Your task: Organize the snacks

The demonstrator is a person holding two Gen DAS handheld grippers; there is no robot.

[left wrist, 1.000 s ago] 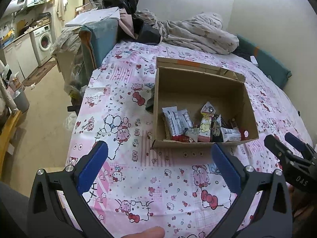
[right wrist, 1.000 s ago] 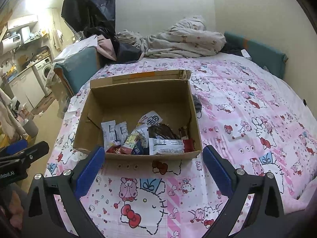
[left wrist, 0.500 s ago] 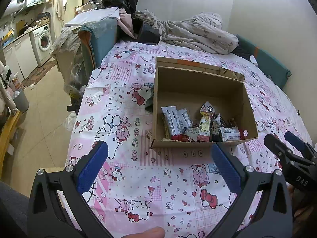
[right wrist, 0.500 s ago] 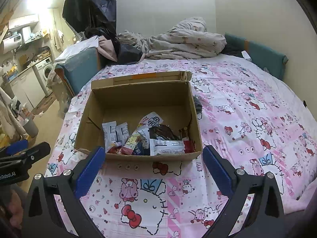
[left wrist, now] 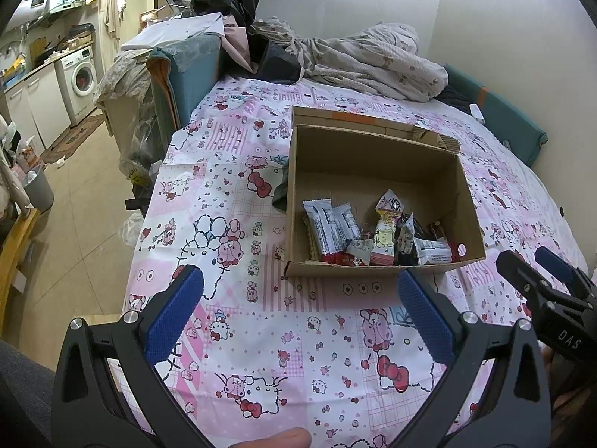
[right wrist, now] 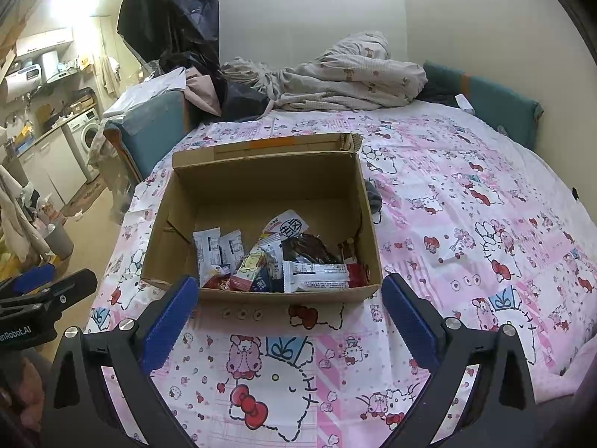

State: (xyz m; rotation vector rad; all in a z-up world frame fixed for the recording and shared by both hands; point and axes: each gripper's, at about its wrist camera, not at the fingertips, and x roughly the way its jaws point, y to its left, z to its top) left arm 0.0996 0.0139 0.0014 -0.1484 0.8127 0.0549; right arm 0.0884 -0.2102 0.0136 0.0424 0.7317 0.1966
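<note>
1. The left gripper (left wrist: 298, 306) fills the lower part of its frame, blue pads (left wrist: 173, 313) spread wide, holding and touching nothing.
2. The right gripper (right wrist: 289, 313) is likewise spread wide and empty above the sheet (right wrist: 466, 224) (pink, cartoon-printed).
3. The box (right wrist: 186, 205) sits mid-frame, just beyond both grippers.
4. The snacks (right wrist: 276, 257) lie piled against the box's near wall.

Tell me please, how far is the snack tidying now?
Looks nearly done: the snack packets lie in a loose pile inside the cardboard box. In hand: nothing; the left gripper and right gripper are open and empty. Left: perhaps straightening the pile; no snacks show on the bedsheet.
</note>
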